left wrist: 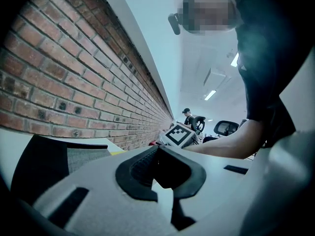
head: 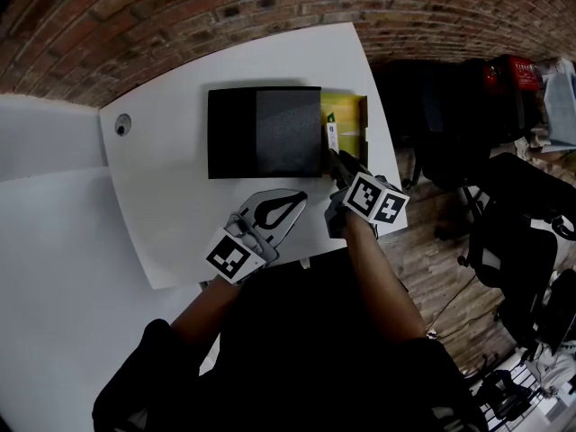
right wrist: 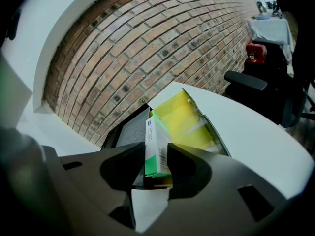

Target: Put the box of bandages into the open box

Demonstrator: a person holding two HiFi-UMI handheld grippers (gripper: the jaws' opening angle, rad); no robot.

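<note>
At the bottom of the head view, the left claw [head: 297, 198] is clenched on nothing above the white surface [head: 171, 205], just inside its near edge. To its right, the right claw [head: 336, 163] is released, its jaws standing on either side of the upright box of bandages [right wrist: 156, 149] at the near end of the open box [head: 356, 120]. The open box is yellow inside and lies close to the surface's right edge, with bare room to the left. The box of bandages is white and green, and its blue print is too small to read. A black lid [head: 265, 133] touches the open box's left side. Only the left gripper view shows a distant person in a cap [left wrist: 187, 113] by the brick wall [head: 180, 16].
</note>
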